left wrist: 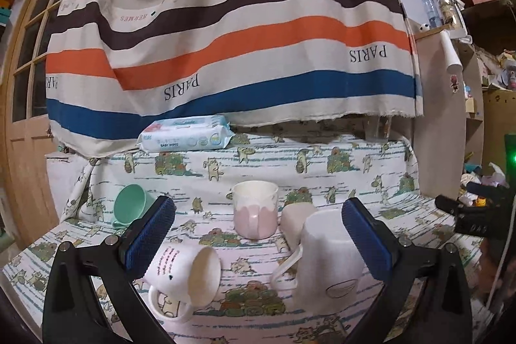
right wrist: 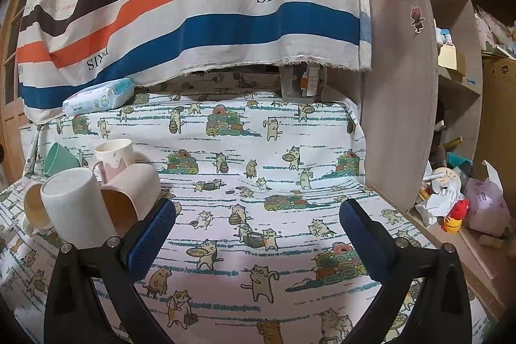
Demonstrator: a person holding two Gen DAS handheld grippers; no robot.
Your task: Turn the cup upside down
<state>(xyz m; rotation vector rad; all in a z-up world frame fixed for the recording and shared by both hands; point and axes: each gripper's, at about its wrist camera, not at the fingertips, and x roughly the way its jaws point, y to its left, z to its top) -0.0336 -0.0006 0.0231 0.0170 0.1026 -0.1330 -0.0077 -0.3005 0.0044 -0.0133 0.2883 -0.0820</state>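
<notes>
Left wrist view: left gripper (left wrist: pixel 258 228) fingers spread, empty; blue ribbed pads (left wrist: pixel 151 234). White glossy ceramic mug with printed text (left wrist: pixel 185 274) lies on its side on the cat-print cloth-covered table (left wrist: pixel 354 170), just beside the left pad. White mug, base up (left wrist: pixel 325 260), touches the right pad. Pink-and-white upright mug (left wrist: pixel 255 208) between, farther back.
Right wrist view: right gripper (right wrist: pixel 258 228) fingers released, empty; cups cluster left of them; mint green plastic cup (right wrist: pixel 59 158) tipped over behind.

- Tablecloth (right wrist: pixel 290 131): white, cartoon cats, teal streaks.
- Hanging cloth (left wrist: pixel 225 31): orange, blue, brown, grey and cream stripes.
- Cups: mint green (left wrist: pixel 129 208); pink and white (left wrist: pixel 254 211); plain white (left wrist: pixel 329 257).
- Gripper pads (left wrist: pixel 151 234): blue.
</notes>
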